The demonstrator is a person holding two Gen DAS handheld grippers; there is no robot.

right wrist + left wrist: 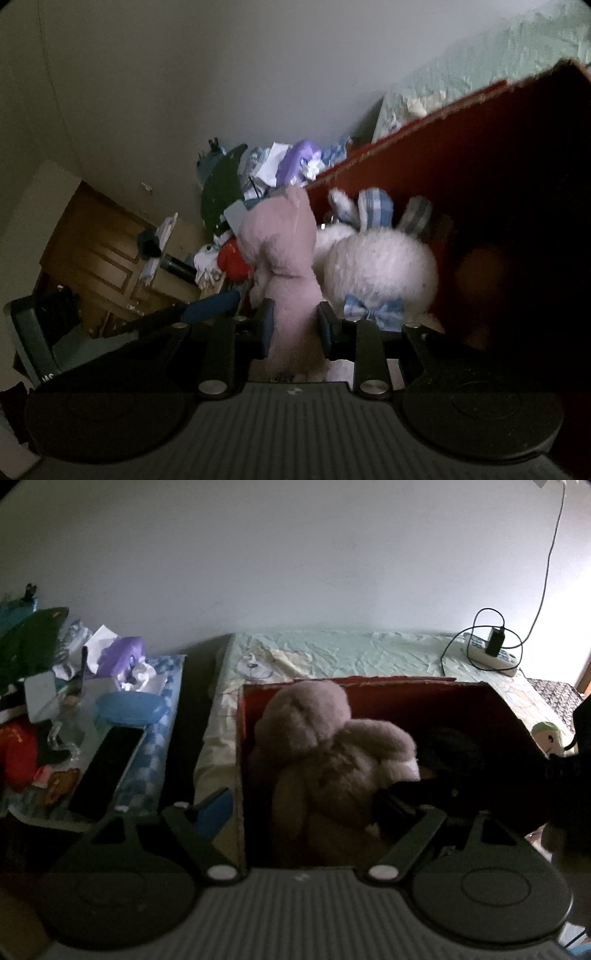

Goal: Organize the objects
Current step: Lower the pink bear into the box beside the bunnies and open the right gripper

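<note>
Pink plush (282, 254): pinched low on its body by the right gripper (293, 328), head up, at the left end of the red box (461, 155); in the left wrist view it (325, 746) sits inside the box, slumped against the left wall.
White bunny (380, 266): just right of the pink plush, touching it, inside the box; checked ears up, blue checked bow at its base.
Right jaws: pressed onto the pink plush from both sides.
Left gripper (299, 812): jaws spread wide, holding nothing, over the box's near edge; left finger (210, 808) outside the box wall.
Box (406, 698): open-topped, on the bed (332, 653).
Bed: pale green sheet; power strip (491, 653) with a black plug at its far right.
Shelf (159, 716): left of the bed, piled with clutter, a purple toy (122, 657) among it.
</note>
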